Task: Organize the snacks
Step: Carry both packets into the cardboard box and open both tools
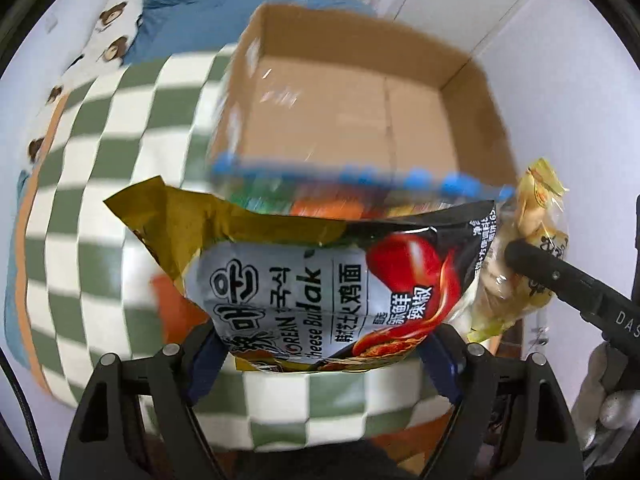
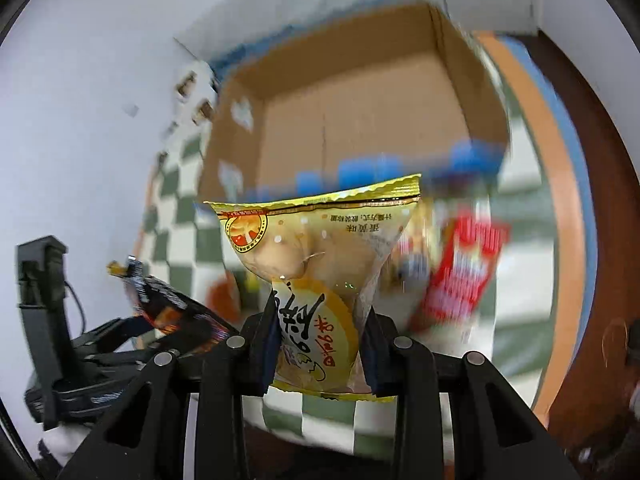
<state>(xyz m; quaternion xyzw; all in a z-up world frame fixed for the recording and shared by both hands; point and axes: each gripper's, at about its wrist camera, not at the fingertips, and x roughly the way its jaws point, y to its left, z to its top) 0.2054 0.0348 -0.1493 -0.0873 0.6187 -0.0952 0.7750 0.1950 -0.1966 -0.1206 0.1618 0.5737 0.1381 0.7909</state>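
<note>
The left gripper [image 1: 320,356] is clamped on a noodle packet [image 1: 316,292] at the lower centre, jaws wide around it. The right gripper [image 2: 320,352] is pinched tight on a yellow pastry bag [image 2: 316,264]. Both point steeply down above the checkered cloth [image 1: 100,184]; the open cardboard box [image 1: 472,76] lies beyond, upper centre, its bare floor showing

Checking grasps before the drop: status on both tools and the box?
Left tool shut on noodle packet. Right tool shut on yellow snack bag. Cardboard box ahead, open, floor bare. Nothing blocking.
</note>
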